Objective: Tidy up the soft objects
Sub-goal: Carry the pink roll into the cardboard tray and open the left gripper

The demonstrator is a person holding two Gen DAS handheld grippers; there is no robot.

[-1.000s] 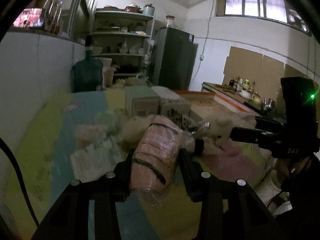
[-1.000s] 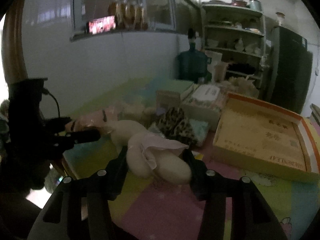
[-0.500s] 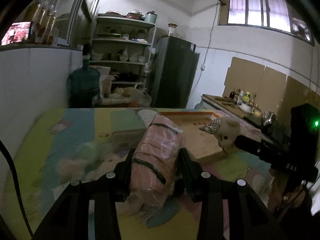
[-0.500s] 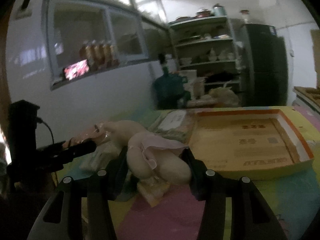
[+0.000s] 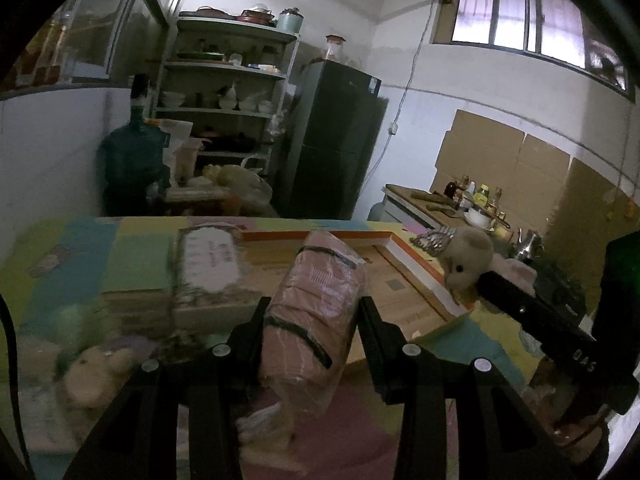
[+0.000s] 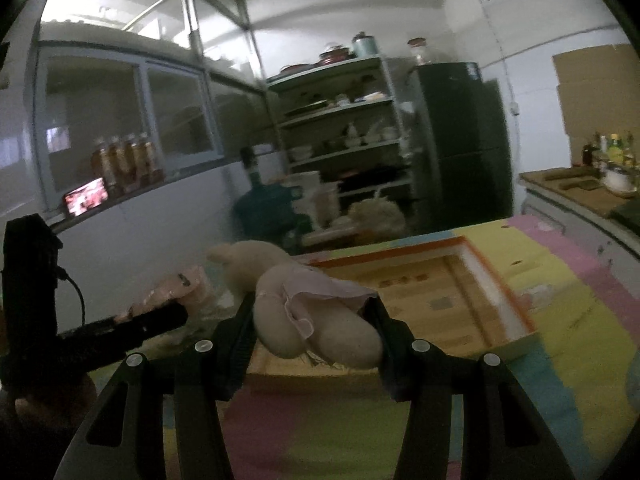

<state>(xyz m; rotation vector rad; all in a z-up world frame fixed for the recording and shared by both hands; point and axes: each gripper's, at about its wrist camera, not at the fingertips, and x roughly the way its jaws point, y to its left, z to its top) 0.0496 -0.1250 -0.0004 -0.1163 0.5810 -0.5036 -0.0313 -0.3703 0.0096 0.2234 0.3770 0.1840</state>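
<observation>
Left gripper is clamped on a pink, plastic-wrapped soft roll with a black band, held above the pastel patchwork foam mat. Right gripper is clamped on a cream plush toy in a pale pink skirt, carried over the near edge of the shallow orange-rimmed cardboard tray. A small cream plush toy, blurred, is seen lying on the mat at lower left of the left wrist view. A flat printed box is seen beside the tray.
</observation>
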